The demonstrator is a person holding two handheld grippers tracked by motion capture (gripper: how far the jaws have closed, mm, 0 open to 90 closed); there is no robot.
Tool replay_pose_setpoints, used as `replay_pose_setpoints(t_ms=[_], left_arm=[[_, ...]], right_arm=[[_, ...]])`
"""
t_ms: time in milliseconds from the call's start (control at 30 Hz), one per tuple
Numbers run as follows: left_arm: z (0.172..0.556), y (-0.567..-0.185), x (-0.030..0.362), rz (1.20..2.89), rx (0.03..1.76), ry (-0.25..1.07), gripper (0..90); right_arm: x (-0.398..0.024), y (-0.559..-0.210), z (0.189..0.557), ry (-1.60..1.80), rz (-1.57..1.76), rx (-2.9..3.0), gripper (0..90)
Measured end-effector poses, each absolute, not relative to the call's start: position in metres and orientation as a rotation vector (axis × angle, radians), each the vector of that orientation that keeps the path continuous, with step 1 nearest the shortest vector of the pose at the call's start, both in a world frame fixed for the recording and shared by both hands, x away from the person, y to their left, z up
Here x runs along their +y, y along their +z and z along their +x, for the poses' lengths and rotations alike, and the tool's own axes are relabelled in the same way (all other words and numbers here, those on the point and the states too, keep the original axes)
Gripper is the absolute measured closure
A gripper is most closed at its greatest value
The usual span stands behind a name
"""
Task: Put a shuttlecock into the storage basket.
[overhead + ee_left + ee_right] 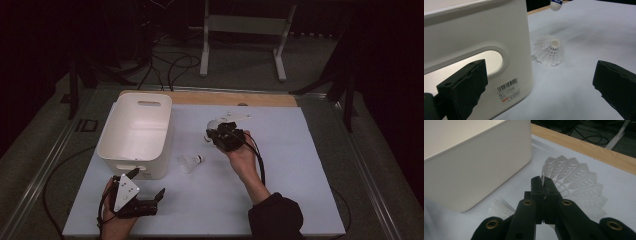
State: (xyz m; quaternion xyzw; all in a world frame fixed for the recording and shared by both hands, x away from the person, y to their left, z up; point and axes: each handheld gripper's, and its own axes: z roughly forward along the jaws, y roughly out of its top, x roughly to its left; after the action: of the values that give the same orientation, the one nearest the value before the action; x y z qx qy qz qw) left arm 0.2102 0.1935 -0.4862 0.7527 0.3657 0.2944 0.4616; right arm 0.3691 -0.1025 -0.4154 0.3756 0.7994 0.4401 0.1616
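Observation:
A white shuttlecock (191, 161) lies on its side on the pale table sheet (280, 190), just right of the white plastic bin (136, 132). In the left gripper view the lying shuttlecock (549, 50) rests beyond the bin's corner (506, 37). My left gripper (147, 182) rests near the front left edge; its jaws (541, 75) stand wide open with nothing between them. My right gripper (210, 132) hovers mid-table, shut on the skirt edge of a second shuttlecock (574, 180), whose feathers fan out past the right gripper's tips (543, 181). That held shuttlecock's blue-banded cork (555, 4) hangs above.
The bin has oval handle cut-outs (491, 58) and a barcode label (509, 88); it looks empty inside. A wooden strip (235, 98) borders the table's far edge. Cables and a white stand's legs (240, 45) lie on the floor beyond.

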Motion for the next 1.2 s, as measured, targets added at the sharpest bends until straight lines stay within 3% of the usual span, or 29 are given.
replay_pose_setpoints(t_ms=[1200], left_arm=[[0.2103,-0.4864,0.1933,1.851,0.900,0.724,0.3]], right_arm=[[-0.0938,-0.4082,0.3691,1.268,1.053,2.291,89.4]])
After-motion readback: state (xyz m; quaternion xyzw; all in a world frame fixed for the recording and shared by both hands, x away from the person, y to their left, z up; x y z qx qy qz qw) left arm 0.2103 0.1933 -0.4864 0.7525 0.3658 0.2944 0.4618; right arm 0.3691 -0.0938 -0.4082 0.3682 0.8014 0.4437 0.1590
